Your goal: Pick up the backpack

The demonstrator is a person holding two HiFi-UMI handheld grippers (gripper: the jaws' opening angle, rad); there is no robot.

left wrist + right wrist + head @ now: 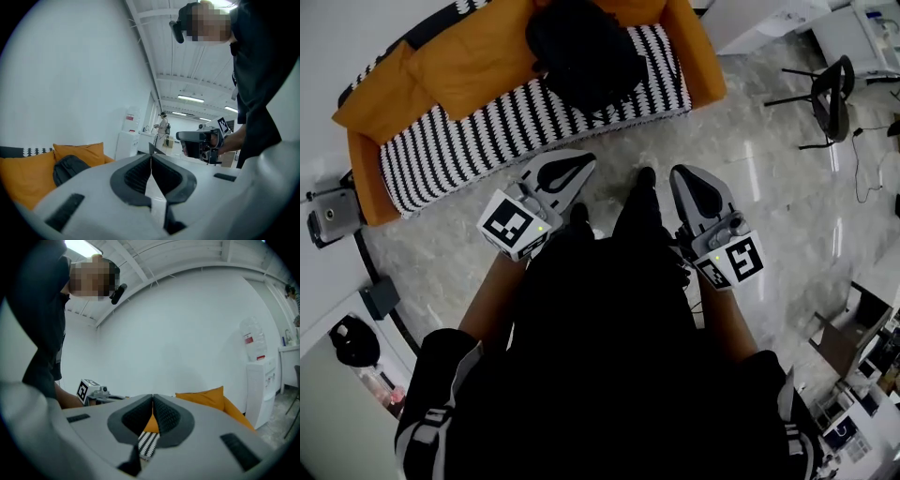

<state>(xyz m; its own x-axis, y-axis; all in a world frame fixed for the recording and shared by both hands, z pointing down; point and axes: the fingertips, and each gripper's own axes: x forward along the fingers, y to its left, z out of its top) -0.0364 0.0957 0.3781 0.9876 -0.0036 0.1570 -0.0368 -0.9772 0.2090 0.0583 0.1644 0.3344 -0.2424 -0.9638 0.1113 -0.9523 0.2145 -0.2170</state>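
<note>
The head view alone shows the black backpack (581, 52) lying on the striped sofa (469, 150), ahead of both tools. The left tool (151, 158) and right tool (153, 400) are closed on nothing. The left gripper view shows the backpack against an orange cushion (28, 180); the right gripper view misses it.

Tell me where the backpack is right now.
In the head view the black backpack sits top centre on the orange sofa with the striped seat, an orange cushion just to its left.
</note>
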